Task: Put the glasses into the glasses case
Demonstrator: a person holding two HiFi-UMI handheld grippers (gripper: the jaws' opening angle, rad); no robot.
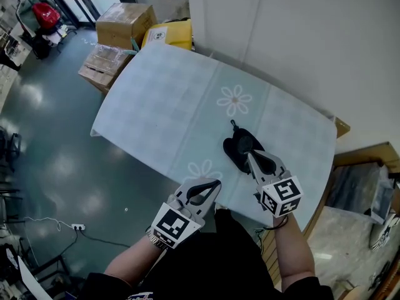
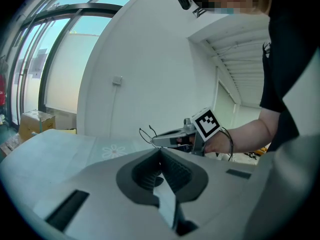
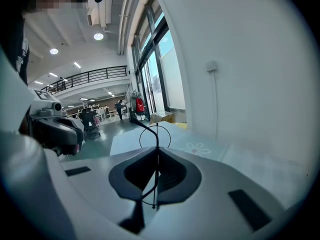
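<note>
A black glasses case lies on the table, which has a pale blue flowered cloth over it. My right gripper hangs over the case, shut on thin wire-framed glasses. One round lens rim and a temple arm stick out past the jaws. In the left gripper view the right gripper is on the right, with the glasses at its tip. My left gripper is held near the table's front edge, to the left of the case. It is shut with nothing in it.
Cardboard boxes and a yellow box stand on the floor beyond the table's far left corner. A white wall runs along the table's far side. Wooden shelving is at the right.
</note>
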